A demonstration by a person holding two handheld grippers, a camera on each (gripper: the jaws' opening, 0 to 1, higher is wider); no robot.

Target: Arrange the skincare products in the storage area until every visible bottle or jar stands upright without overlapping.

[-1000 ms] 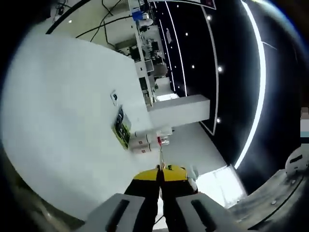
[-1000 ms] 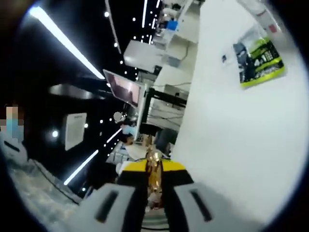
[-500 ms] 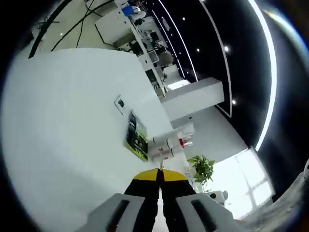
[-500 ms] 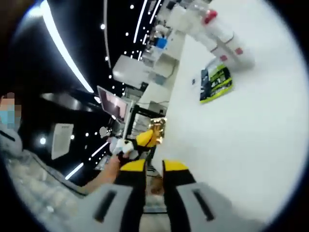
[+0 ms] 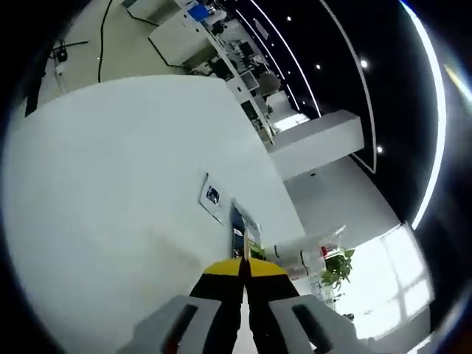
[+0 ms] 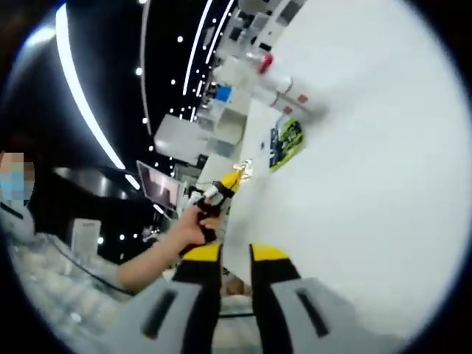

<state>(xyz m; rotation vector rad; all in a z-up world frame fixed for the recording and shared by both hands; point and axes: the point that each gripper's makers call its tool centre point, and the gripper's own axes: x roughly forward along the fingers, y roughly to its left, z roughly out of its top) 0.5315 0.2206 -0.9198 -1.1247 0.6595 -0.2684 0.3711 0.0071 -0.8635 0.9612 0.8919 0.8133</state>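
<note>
The left gripper (image 5: pixel 243 267) has its fingers pressed together on something thin, perhaps gold; the right gripper (image 6: pixel 236 254) fingers are spread. The bottles (image 6: pixel 274 87) lie at 1 o'clock on the tabletop (image 6: pixel 369 184). Next: approach and stand them upright.
</note>
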